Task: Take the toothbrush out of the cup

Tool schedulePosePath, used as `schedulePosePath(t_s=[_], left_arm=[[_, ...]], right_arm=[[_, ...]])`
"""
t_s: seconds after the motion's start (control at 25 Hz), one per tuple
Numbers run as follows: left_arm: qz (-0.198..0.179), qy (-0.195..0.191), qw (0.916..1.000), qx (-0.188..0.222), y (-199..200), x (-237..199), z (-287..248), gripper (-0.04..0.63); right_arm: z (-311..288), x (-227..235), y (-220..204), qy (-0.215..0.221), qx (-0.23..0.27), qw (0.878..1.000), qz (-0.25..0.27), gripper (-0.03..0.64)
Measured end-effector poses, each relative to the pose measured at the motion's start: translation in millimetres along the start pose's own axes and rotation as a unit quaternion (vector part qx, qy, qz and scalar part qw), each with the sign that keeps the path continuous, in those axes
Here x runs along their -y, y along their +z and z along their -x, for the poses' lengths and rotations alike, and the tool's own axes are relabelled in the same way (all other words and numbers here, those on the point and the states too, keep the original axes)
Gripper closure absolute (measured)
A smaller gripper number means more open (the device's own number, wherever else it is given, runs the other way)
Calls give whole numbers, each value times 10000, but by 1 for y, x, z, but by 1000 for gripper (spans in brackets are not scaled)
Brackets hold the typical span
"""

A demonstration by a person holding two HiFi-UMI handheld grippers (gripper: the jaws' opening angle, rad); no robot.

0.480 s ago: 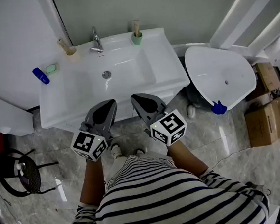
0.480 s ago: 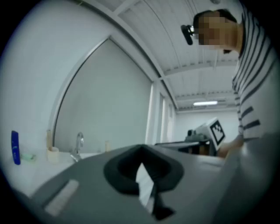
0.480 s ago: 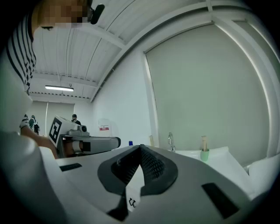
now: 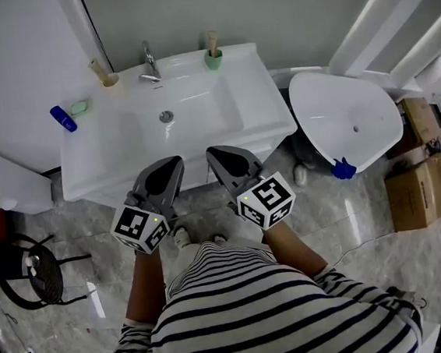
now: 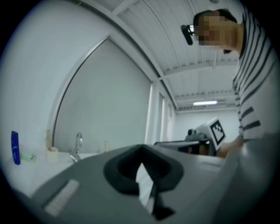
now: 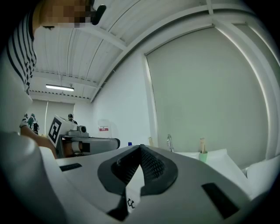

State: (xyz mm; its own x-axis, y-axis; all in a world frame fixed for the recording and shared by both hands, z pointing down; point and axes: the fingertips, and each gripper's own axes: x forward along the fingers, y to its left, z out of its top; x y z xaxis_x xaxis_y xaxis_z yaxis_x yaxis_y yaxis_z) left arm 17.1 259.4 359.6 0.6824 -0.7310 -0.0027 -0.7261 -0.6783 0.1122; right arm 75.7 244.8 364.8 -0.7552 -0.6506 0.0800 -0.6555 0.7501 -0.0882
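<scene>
- Left gripper point(image 4: 174, 166) and right gripper point(image 4: 213, 155) are held level, side by side, at the near edge of the sink point(image 4: 101, 157)
- Both pairs of jaws are seen pressed together, with nothing between them
- The pose is judged a ready one: grippers are kept on the near side of the basin, so either can be sent forward
- Two cups are stood on the far ledge, either side of the tap point(image 4: 148, 65): beige cup point(image 4: 115, 85) far left, green cup point(image 4: 214, 59) far right
- A toothbrush is kept in each: left brush point(image 4: 100, 70) is leaned leftward, right brush point(image 4: 213, 42) is stood nearly upright
- Which cup is meant is not settled by the task; each lies on one gripper's side
- Both cups are well apart from the grippers, so the task is judged not begun
- Handles are left sticking out above the rims, so a pinch there is allowed once jaws are opened
- A blue item point(image 4: 63, 118) and soap point(image 4: 80, 108) are laid far left, clear of any reach path
</scene>
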Motion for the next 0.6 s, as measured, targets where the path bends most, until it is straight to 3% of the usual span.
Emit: schedulePosePath(t_s=[0.6], left_arm=[[7, 72, 10000, 38, 2, 6, 1, 588]], right_arm=[[10, 2, 5, 148, 257, 9993, -239, 609]])
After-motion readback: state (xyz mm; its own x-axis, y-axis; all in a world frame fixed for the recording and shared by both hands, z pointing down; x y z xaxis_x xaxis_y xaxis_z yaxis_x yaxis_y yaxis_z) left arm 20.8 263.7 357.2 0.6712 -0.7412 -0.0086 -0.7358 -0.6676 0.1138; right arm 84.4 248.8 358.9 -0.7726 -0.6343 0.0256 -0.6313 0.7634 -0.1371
